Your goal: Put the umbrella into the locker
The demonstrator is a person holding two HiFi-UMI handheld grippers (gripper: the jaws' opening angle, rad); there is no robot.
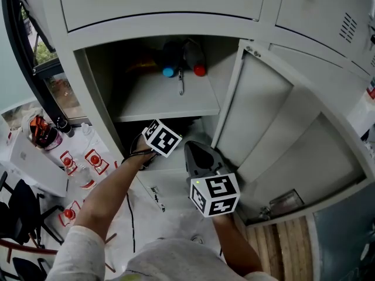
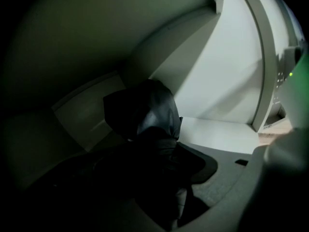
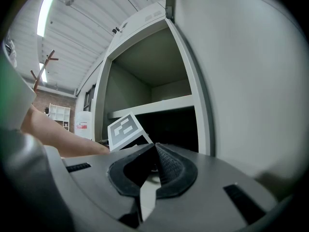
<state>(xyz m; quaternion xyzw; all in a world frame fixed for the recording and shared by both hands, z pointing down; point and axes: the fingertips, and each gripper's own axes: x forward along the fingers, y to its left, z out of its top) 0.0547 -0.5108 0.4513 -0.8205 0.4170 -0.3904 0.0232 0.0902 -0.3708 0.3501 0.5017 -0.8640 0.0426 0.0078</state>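
The black folded umbrella [image 2: 145, 115] shows in the left gripper view as a dark fabric bundle, low inside the locker's shadowed lower compartment [image 1: 132, 138]. My left gripper [image 2: 161, 151] is shut on it, its jaws set wide around the bundle. From the head view only that gripper's marker cube [image 1: 162, 137] shows at the compartment's mouth, and the umbrella is hidden in the dark. My right gripper [image 1: 196, 156] hovers just outside the opening, to the right of the left one. Its jaws [image 3: 155, 148] are shut with nothing between them.
The locker door [image 1: 258, 113] stands open on the right. On the upper shelf [image 1: 170, 101] lie dark objects with a blue end [image 1: 169, 71] and a red end [image 1: 200, 70]. To the left of the locker is a white table [image 1: 35, 163] with red-labelled items.
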